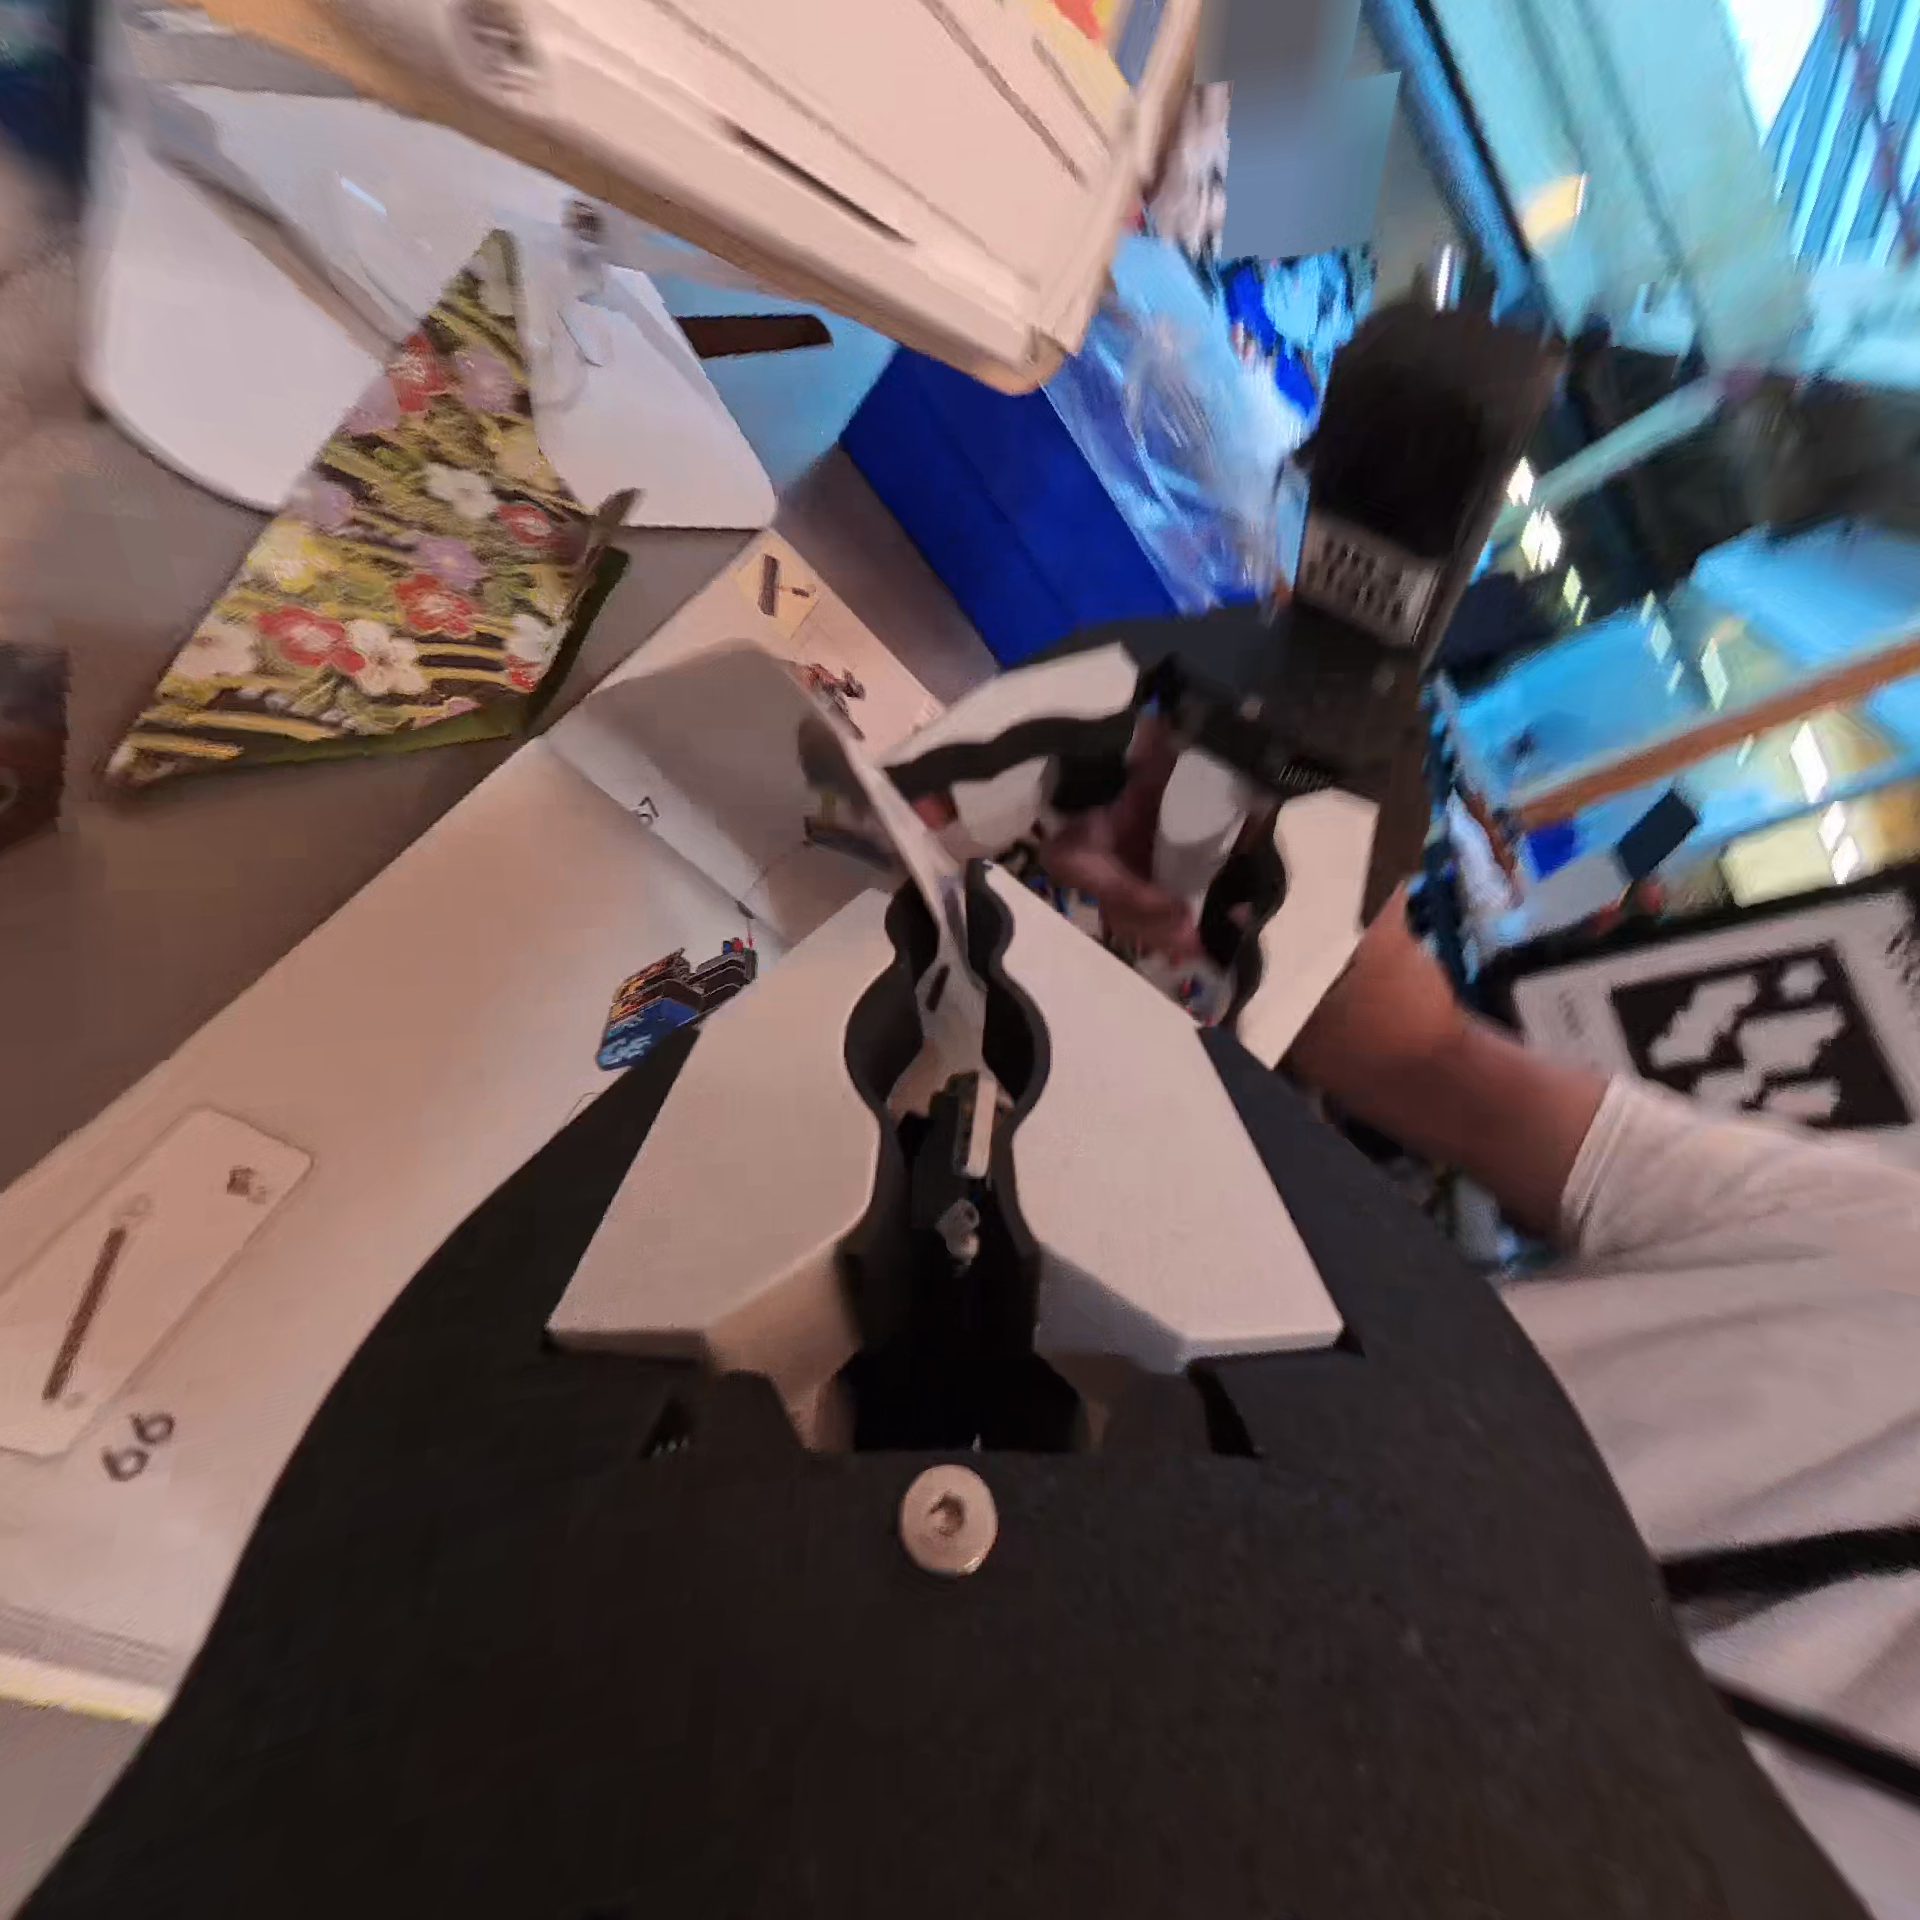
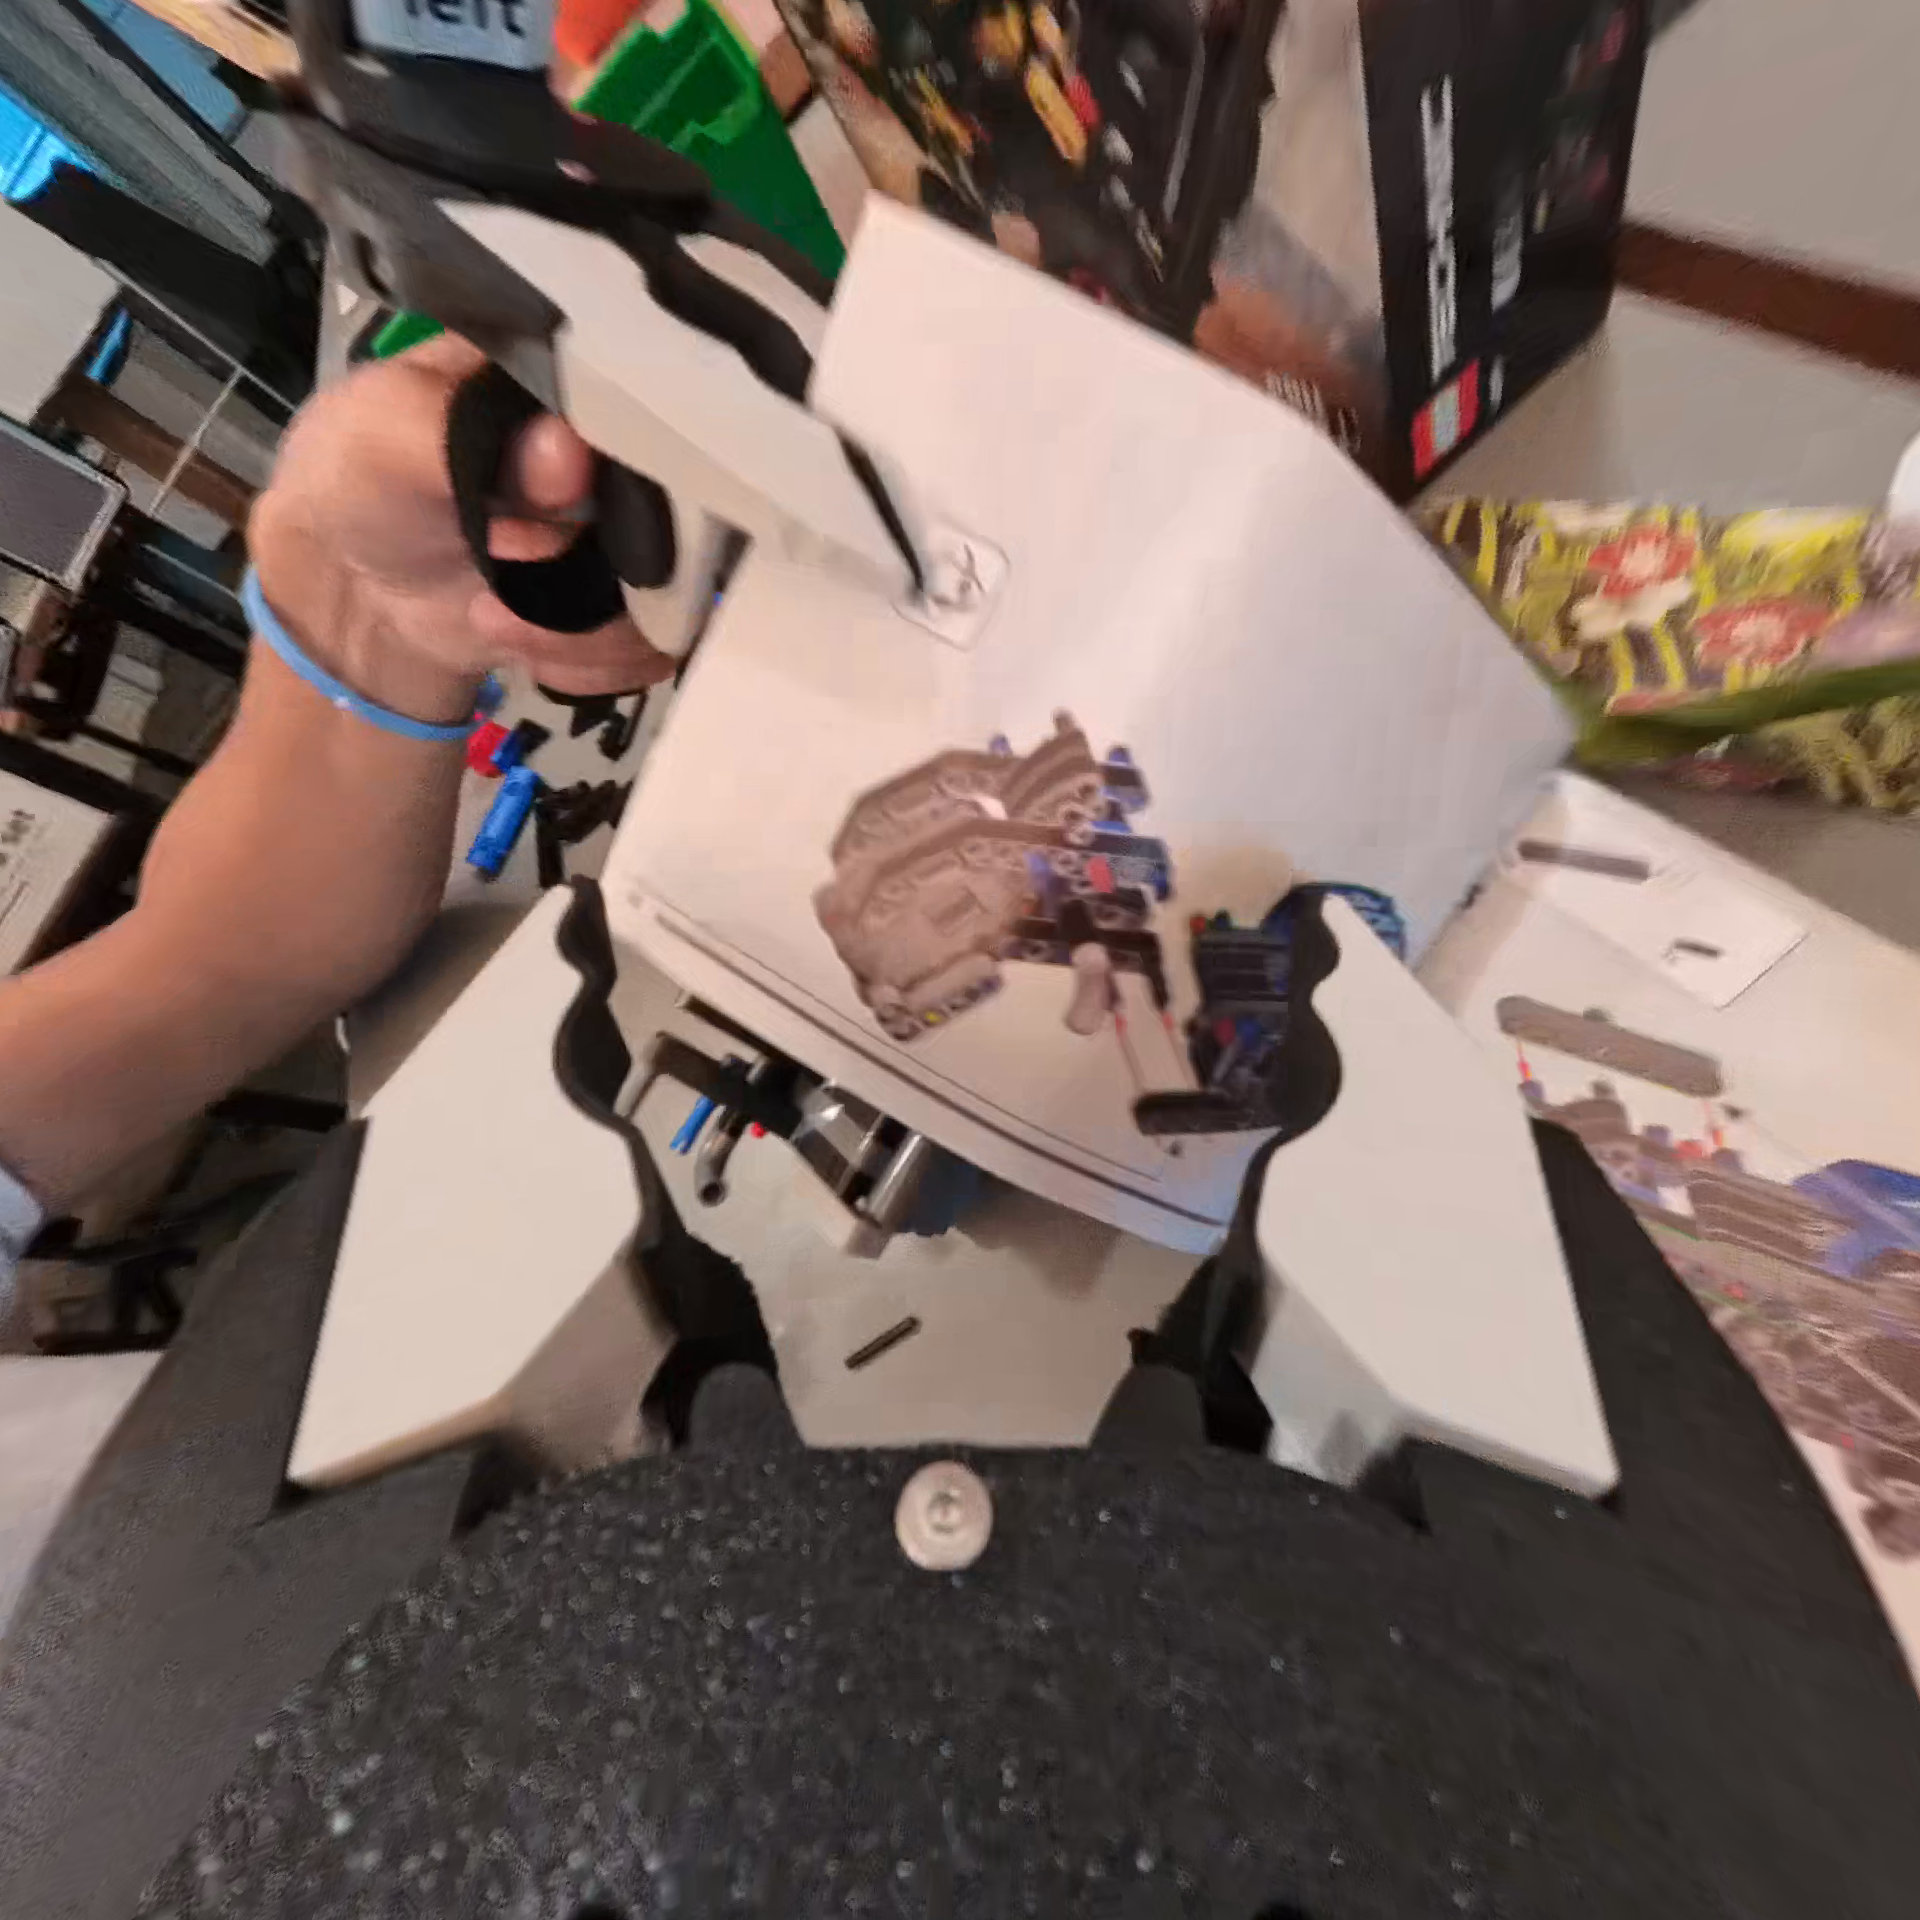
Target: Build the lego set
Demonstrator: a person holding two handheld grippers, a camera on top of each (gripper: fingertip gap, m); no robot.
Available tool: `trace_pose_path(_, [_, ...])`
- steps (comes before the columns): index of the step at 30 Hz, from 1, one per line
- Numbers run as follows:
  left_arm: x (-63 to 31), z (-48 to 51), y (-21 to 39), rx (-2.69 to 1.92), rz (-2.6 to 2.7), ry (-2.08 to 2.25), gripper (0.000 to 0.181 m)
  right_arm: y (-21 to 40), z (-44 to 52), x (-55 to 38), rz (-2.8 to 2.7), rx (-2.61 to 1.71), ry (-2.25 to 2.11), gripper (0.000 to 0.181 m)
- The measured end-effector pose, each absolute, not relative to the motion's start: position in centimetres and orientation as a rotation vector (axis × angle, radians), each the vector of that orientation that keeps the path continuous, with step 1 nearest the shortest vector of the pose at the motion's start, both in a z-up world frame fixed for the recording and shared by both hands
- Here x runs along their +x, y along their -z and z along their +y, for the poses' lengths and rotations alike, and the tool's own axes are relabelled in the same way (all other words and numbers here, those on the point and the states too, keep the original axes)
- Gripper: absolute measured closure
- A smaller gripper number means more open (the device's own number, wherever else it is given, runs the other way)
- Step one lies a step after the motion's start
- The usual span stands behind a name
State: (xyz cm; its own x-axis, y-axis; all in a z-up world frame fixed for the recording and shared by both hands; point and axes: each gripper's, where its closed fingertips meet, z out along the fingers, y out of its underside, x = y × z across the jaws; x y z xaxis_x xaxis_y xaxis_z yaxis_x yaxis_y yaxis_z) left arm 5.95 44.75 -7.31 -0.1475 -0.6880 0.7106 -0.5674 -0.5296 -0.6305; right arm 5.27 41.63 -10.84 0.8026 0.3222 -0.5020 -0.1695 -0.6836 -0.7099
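Left tool (image 1: 961, 935) is pinched nearly closed on the edge of a page (image 2: 1091, 644) of the manual (image 1: 395, 1091), which lies open on the tabletop (image 1: 156, 935). The sheet stands lifted and curved between the two halves of the book, apparently mid-turn, presumably to reach the next building step. Right tool (image 2: 951, 1039) is spread wide and holds nothing; it sits low, just in front of the raised page, its fingers (image 2: 1382, 1143) framing the sheet's lower edge, perhaps to steady or receive it. Beneath the lifted page, between those fingers, a grey and black assembly (image 2: 821, 1132) with blue pins shows partly; how much is built cannot be told, as the paper hides most of it. Loose blue, red and black parts (image 2: 509, 800) lie on the tabletop beside the person's left wrist. The set's box (image 2: 1455, 208) stands behind the manual, and a flowered cloth (image 1: 395, 551) lies next to the book, clear of the work. Both views are motion-blurred. Judgement: assembly is paused for consulting instructions; thin paper under a firm pinch could crease or tear.
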Motion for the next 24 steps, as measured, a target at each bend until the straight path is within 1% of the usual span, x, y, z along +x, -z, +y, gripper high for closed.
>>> trace_pose_path(3, [6.4,47.2,8.4,-2.173,1.172,1.847,0.181,13.3,42.8,6.6,-0.051,-2.227,-0.672,0.059])
trace_pose_path(4, [6.5,47.5,8.2,-2.183,1.107,1.913,0.181,13.7,42.9,6.7,-0.057,-2.234,-0.647,0.063])
trace_pose_path(6, [6.7,47.4,8.0,-2.181,1.054,2.013,0.181,13.8,43.3,6.7,-0.054,-2.233,-0.618,0.063])
trace_pose_path(8, [6.8,46.3,8.3,-2.174,1.092,2.062,0.181,13.6,43.8,7.1,-0.017,-2.211,-0.588,0.062])
trace_pose_path(11, [7.3,44.4,8.4,-2.089,1.193,2.123,0.181,12.2,44.3,7.5,0.016,-2.145,-0.580,0.072])
trace_pose_path(16, [7.6,41.9,7.6,-1.990,1.318,2.171,0.181,13.0,43.9,8.4,0.003,-2.173,-0.530,0.088])
trace_pose_path(18, [7.7,41.9,7.5,-1.963,1.334,2.148,0.176,12.6,43.9,8.7,0.014,-2.136,-0.571,0.098])
trace_pose_path(22, [7.6,42.4,6.8,-1.907,1.316,2.148,0.174,12.0,43.8,8.7,0.049,-2.106,-0.675,0.103])
trace_pose_path(24, [7.6,42.5,6.6,-1.886,1.316,2.155,0.170,12.0,43.7,8.7,0.056,-2.105,-0.700,0.104])
